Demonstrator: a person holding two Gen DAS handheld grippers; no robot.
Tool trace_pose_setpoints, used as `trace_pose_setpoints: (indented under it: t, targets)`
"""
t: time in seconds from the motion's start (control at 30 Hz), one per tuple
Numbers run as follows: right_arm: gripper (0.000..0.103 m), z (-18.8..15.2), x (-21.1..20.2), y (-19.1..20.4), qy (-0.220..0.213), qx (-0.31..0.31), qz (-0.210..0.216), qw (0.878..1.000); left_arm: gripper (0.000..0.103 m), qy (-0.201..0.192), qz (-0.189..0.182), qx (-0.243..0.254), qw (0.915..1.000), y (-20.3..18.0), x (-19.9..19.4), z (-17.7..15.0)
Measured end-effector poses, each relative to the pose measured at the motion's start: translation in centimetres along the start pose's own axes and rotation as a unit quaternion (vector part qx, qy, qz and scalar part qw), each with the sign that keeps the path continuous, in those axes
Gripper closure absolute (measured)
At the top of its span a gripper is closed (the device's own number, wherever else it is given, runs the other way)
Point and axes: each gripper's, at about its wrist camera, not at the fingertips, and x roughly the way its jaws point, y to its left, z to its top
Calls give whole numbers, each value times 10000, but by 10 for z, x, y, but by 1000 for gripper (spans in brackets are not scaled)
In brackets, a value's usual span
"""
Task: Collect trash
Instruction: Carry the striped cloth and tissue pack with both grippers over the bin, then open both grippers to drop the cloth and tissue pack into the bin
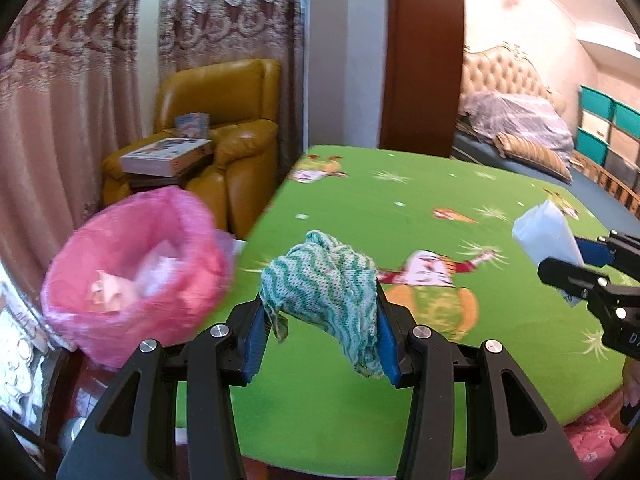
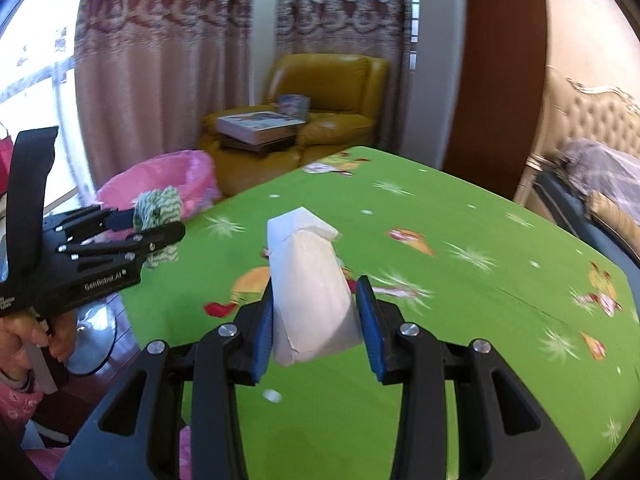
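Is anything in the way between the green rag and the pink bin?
Nothing visible is. The left gripper holds the rag above the table's left edge, and the bin sits open just left of it, off the table, with only air between them.

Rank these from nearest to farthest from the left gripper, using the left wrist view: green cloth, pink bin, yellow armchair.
1. green cloth: clamped in the left gripper.
2. pink bin: just left, beside the table edge.
3. yellow armchair: behind the bin, by the curtains.
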Motion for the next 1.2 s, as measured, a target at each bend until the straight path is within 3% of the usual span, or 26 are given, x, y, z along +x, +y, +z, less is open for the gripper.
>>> trace_pose_setpoints:
  t: [0.33, 0.53, 0.73, 0.93, 1.2]
  targets:
    - [65, 44, 40, 62, 7, -591, 637, 9962, 59, -253, 764, -463, 9957, 95, -30, 14]
    - [65, 81, 73, 83, 82, -527, 1026, 9933, 59, -177, 1151, -576, 9915, 149, -28, 25]
    - [65, 116, 113, 116, 183, -609, 1318, 9892, 59, 43, 1139, -847, 9899, 187, -5, 34]
    - [65, 144, 152, 153, 246, -919, 1358, 9862, 59, 42, 1085, -1271, 9859, 222, 10, 49]
    - [63, 170, 188, 177, 236, -1158, 1414, 9829, 59, 39, 1093, -1419, 9838, 250, 23, 74]
